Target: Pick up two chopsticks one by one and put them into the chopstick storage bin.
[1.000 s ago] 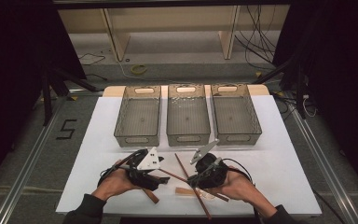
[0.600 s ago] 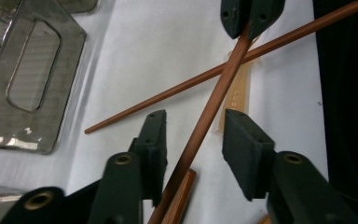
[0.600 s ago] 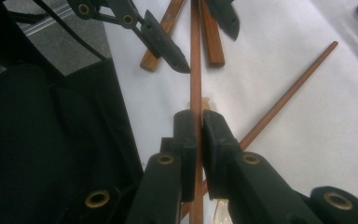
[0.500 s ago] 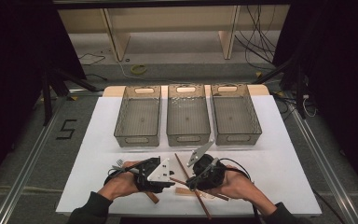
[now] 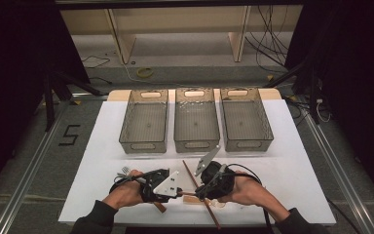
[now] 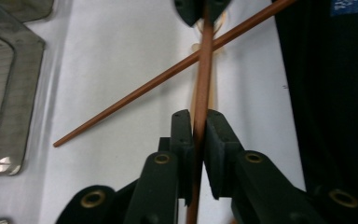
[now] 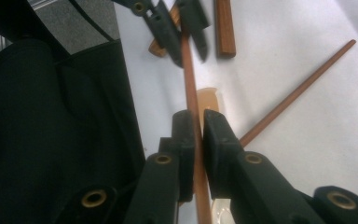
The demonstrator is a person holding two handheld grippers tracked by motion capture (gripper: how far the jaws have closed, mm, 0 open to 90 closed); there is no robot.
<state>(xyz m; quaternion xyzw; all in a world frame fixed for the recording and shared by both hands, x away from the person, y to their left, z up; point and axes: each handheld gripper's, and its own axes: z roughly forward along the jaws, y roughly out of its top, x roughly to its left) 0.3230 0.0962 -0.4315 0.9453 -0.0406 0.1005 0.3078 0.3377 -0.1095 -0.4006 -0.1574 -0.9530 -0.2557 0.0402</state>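
We are looking at a white desk (image 5: pixel 302 180). Three clear bins (image 5: pixel 196 121) are sitting side by side along its far half. Near the front edge a long brown chopstick (image 5: pixel 203 197) is lying diagonally, with a short brown stick (image 7: pixel 224 28) and a pale wooden spoon (image 7: pixel 209 100) lying close by.

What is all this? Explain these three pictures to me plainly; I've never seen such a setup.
No robot here: a person holds two two-jaw tools, each carrying a camera. The high view looks down on a white table with three clear bins. The other two pictures look along each tool's own black jaws. The left tool and the right tool face each other and both clamp one reddish-brown stick; the left's jaws have just been closing on it. A second stick lies on the table, crossing it.
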